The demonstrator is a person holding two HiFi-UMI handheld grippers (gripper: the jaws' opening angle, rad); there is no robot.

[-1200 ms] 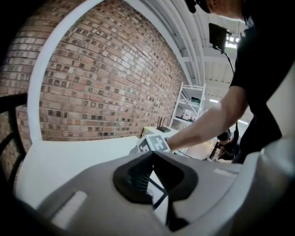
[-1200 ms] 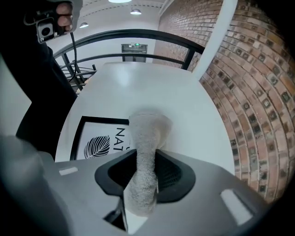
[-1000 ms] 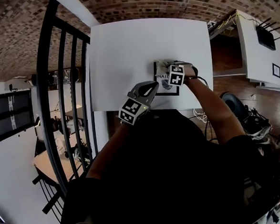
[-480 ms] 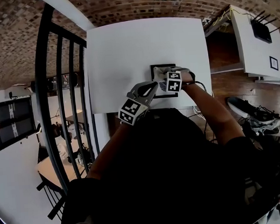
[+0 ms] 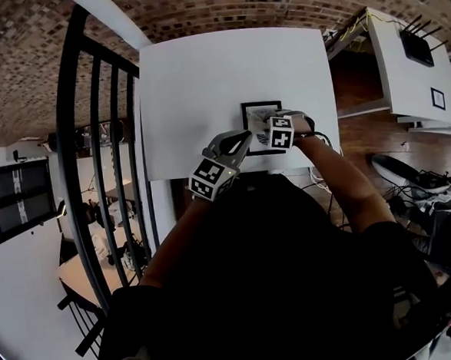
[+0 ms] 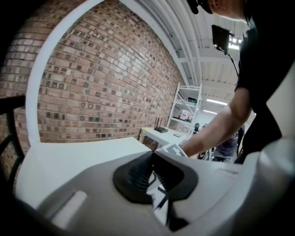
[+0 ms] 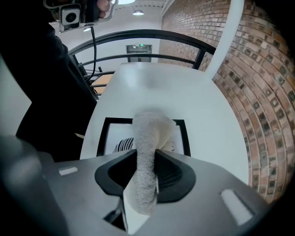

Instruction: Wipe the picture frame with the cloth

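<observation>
Right hand-held gripper (image 7: pixel 147 161) pinches the cloth (image 7: pixel 150 126) over the picture frame (image 7: pixel 114 137).

L claw (image 6: pixel 152 157) closed, R claw (image 7: pixel 146 161) clamped

the white table (image 5: pixel 203 77) in front of you was a plain rectangular top with a smooth matt surface. a single picture frame (image 5: pixel 252 116) lay flat on it, black-bordered, with a white sheet and a dark striped print inside. it sat close to the edge nearest you, to the right of the middle, its sides roughly square to the table's edges.
</observation>
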